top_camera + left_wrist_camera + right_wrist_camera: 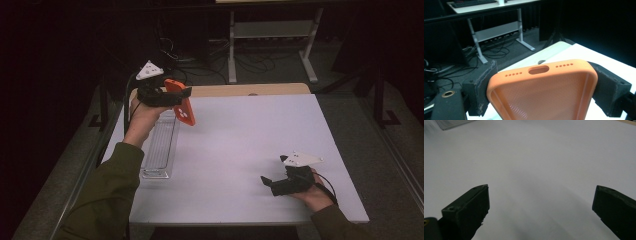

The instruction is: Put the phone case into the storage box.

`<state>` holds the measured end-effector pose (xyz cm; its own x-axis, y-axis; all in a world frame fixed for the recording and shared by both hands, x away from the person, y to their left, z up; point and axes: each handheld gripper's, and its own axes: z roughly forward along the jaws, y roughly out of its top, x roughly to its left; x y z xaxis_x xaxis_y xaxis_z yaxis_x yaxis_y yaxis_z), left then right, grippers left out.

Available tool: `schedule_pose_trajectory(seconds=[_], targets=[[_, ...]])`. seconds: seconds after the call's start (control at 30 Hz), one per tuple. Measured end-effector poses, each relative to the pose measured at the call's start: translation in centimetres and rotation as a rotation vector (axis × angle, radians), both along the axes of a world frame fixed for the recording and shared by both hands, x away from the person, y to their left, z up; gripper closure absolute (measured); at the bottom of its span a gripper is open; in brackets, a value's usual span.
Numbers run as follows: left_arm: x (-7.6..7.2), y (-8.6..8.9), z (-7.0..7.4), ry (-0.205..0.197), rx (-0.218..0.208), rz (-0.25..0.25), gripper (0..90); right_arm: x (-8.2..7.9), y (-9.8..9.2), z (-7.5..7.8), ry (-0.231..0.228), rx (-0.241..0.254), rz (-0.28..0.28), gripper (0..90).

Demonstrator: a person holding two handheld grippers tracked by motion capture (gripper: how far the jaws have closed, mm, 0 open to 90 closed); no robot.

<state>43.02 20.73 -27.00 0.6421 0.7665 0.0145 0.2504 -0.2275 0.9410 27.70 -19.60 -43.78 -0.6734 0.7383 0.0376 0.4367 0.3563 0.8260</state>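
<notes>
The orange phone case (541, 95) is clamped across its sides by the left gripper (172, 96) and held above the bench (250, 150), beside the clear tray (161, 147). The right gripper (540, 210) is rested on the bench, jaws spread and empty.

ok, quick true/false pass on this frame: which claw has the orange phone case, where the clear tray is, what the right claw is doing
1. The left claw is shut on the orange phone case. True.
2. The case lies flat on the table. False: it is held up in the air above the table's far left part.
3. The right claw holds a second case. False: its jaws stand open with nothing between them, just above bare table.
4. The clear tray lies on the left side of the table. True.
5. The case's inner side faces the left gripper view's camera. True: the dotted lining shows.
</notes>
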Motion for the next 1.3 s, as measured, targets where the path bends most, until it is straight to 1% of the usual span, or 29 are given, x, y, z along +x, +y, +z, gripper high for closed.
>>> schedule_pose_trajectory(seconds=[0.07, 0.13, 0.2, 0.27, 0.3, 0.4, 0.43, 0.53, 0.57, 0.6, 0.63, 0.67, 0.87, 0.97, 1.07, 1.13, 1.3], targets=[[0.1, 0.1, 0.0, -0.001, -0.004, 0.006, 14.5, 0.0, 0.0, 0.0, 0.001, 0.0, 0.0, 0.5], [0.5, 0.6, 0.1, -0.003, 0.011, 0.025, 14.5, 0.0, 0.0, 0.0, 0.002, 0.0, 0.0, 0.5], [0.6, 0.7, 0.1, -0.003, 0.008, 0.033, 14.5, 0.0, 0.0, 0.0, -0.001, -0.001, 0.001, 0.5], [0.9, 1.1, 0.0, 0.002, 0.005, 0.054, 14.5, 0.0, 0.0, 0.0, 0.001, 0.0, 0.0, 0.5], [0.9, 1.1, 0.0, 0.002, 0.005, 0.054, 14.5, 0.0, 0.0, 0.0, 0.001, 0.0, 0.0, 0.5], [1.4, 1.6, -0.2, 0.004, 0.019, 0.077, 14.5, 0.0, 0.0, 0.0, 0.0, -0.001, 0.002, 0.5], [1.5, 1.6, -0.3, 0.009, 0.014, 0.086, 14.5, 0.0, 0.0, 0.0, 0.0, -0.001, 0.002, 0.5], [1.8, 1.9, -0.4, 0.007, 0.019, 0.101, 14.5, 0.0, 0.0, -0.1, 0.0, -0.001, 0.002, 0.5], [1.9, 2.0, -0.5, 0.005, 0.03, 0.106, 14.5, 0.0, 0.0, -0.1, 0.001, -0.001, 0.002, 0.5], [1.9, 2.1, -0.5, 0.013, 0.017, 0.12, 14.5, 0.0, 0.0, -0.1, 0.001, -0.002, 0.003, 0.5], [2.1, 2.2, -0.6, 0.012, 0.021, 0.129, 14.5, 0.0, 0.0, -0.1, 0.001, -0.001, 0.002, 0.5], [2.2, 2.3, -0.7, 0.015, 0.015, 0.139, 14.5, 0.0, 0.0, -0.1, 0.001, -0.001, 0.002, 0.5], [2.8, 2.8, -1.0, 0.01, 0.023, 0.197, 14.5, 0.0, 0.0, 0.0, 0.002, -0.001, 0.002, 0.5], [3.0, 3.0, -1.2, 0.012, 0.03, 0.218, 14.5, 0.0, 0.0, 0.0, 0.002, 0.001, 0.003, 0.5], [3.3, 3.1, -1.4, 0.004, 0.049, 0.239, 14.5, 0.0, 0.0, -0.1, 0.001, 0.001, 0.004, 0.5], [3.5, 3.2, -1.7, 0.004, 0.047, 0.254, 14.5, 0.0, 0.0, -0.1, 0.001, 0.001, 0.003, 0.5], [4.0, 3.6, -2.3, 0.012, 0.065, 0.297, 14.5, 0.0, 0.0, -0.1, 0.002, 0.0, 0.002, 0.5]])
